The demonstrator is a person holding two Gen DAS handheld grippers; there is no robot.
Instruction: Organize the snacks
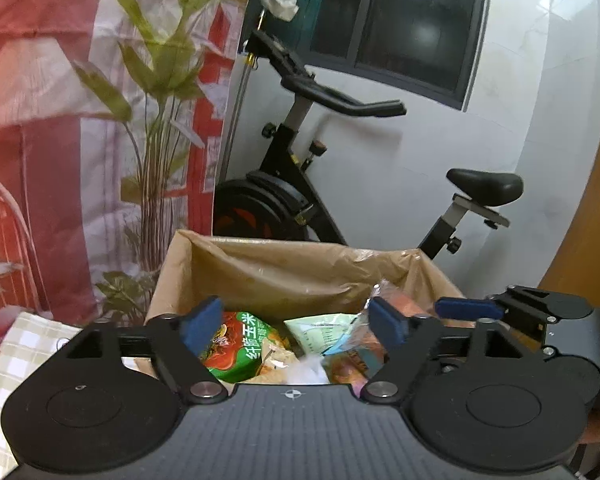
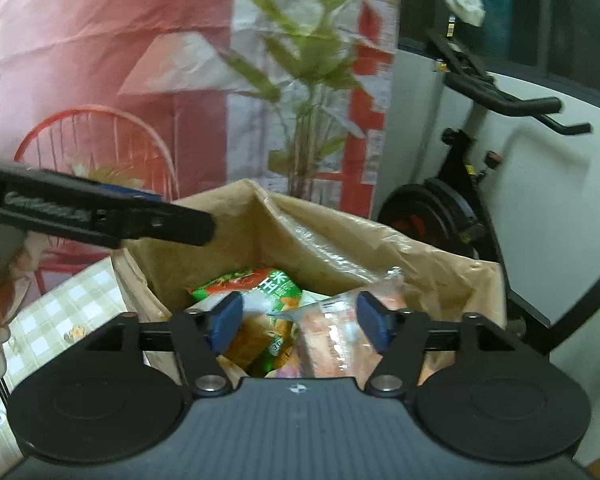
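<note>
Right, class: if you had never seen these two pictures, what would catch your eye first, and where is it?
Probably the brown paper bag in the middle, crammed with snack packets, a green-and-red packet brightest among them. The left gripper and right gripper hover open above it. Behind stand a black exercise bike and a red-and-white curtain on the left.

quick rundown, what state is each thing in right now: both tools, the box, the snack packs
left tool: open, nothing between its pads, held above the box
right tool: open, gripping nothing, held above the box
cardboard box: open at the top, lined with clear plastic, holding snacks
green snack pack: lying inside the box, left part
pale green pack: lying in the box, beside the green one
orange pack: in the box, tilted, right part
</note>
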